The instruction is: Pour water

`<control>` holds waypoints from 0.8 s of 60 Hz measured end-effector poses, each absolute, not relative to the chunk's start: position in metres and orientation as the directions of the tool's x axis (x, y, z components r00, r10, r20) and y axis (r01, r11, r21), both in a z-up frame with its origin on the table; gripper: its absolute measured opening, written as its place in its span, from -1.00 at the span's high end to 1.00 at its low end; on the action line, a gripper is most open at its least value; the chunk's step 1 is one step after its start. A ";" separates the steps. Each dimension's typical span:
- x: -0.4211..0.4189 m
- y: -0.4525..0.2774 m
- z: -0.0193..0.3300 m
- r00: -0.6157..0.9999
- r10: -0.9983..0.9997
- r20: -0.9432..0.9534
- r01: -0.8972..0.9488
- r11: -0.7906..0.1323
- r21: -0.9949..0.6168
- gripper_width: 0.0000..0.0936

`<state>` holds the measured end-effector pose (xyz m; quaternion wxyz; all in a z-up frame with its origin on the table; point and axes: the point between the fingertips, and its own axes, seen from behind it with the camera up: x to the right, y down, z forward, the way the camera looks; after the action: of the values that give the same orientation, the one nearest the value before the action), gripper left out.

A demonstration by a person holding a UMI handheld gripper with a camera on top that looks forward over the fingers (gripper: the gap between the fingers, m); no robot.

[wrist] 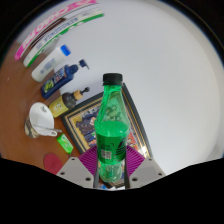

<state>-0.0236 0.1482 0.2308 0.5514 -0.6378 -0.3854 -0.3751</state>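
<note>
Green bottle (111,125), black-capped and upright, stands between the two fingers of the hand-held gripper (110,172), its lower half framed by the purple pads (109,160). Both fingers appear to press on its sides, so I judge the hand-held gripper clenched on the bottle; whether its base rests on the table (40,85) or hangs clear of it is hidden by the fingers. Keeping the bottle vertical makes sense while the cap is on and no tilt has begun, and a low grasp on the body leaves the neck free to swing over a vessel.

Beyond the fingers, on the wooden table, lies a white cup (41,118), which looks like the likely target for the water. Near it sit a small yellow bottle (57,103), a pink object (52,160) and a green object (65,144). Farther off, by the pale wall (160,50), are a white bottle with a blue cap (50,64) and a dark blue bottle (70,72). A framed picture (85,122) lies flat just behind the green bottle.

With the cap apparently in place, pouring seems not yet started.
</note>
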 end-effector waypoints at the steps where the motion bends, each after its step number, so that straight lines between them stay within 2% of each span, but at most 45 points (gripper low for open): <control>1: -0.022 0.148 0.231 0.471 0.079 0.879 0.881 -0.101 -0.463 0.26; 8: -0.023 0.144 0.216 0.768 0.133 0.626 0.640 -0.131 -0.757 0.26; 15: -0.024 0.149 0.185 0.907 0.184 0.379 0.411 -0.189 -0.892 0.26; 32: -0.038 0.157 0.113 0.969 0.241 0.050 0.118 -0.278 -0.953 0.25; 41: -0.031 0.156 0.080 0.975 0.220 0.019 0.089 -0.315 -0.945 0.23; 48: -0.028 0.155 0.082 0.976 0.215 0.019 0.078 -0.267 -0.961 0.21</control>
<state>-0.0283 0.1547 0.0820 0.5985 -0.7937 -0.0922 0.0574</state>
